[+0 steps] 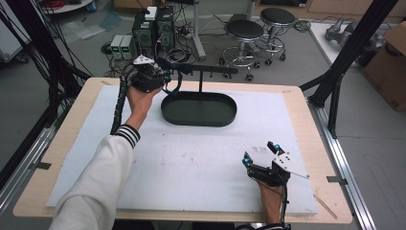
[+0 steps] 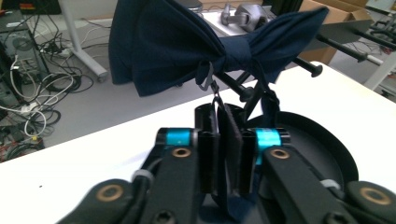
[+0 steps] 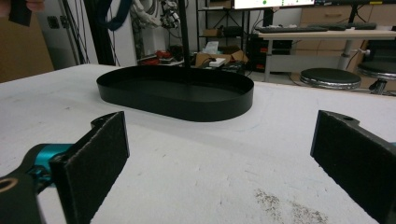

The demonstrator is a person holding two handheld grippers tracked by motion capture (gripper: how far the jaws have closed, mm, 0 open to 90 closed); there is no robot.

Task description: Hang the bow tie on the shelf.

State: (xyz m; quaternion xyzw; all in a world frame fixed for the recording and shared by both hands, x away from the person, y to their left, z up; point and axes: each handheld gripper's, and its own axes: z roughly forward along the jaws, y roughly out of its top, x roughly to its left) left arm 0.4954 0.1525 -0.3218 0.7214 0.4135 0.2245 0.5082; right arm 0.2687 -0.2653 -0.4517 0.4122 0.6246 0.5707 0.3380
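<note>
Pinching the strap of the navy bow tie (image 2: 219, 46), the left gripper (image 2: 227, 154) sits just short of the stand's peg (image 2: 306, 66), which lies ahead; right gripper (image 3: 219, 154) spread.

High view: fixed above the near edge of the desk (image 1: 297, 120), looking forward and down; whole desktop in frame, floor and stools (image 1: 245, 31) beyond. Left gripper view: rides the left gripper (image 2: 228, 154), held up at the desk's far-left edge, very close on a navy bow tie (image 2: 187, 42), facing across the oval black tray (image 2: 327, 144). Right gripper view: rides the right gripper (image 3: 219, 158), low near the front-right, facing away over the desktop. All three share the tray (image 1: 198, 109) (image 3: 177, 93).
</note>
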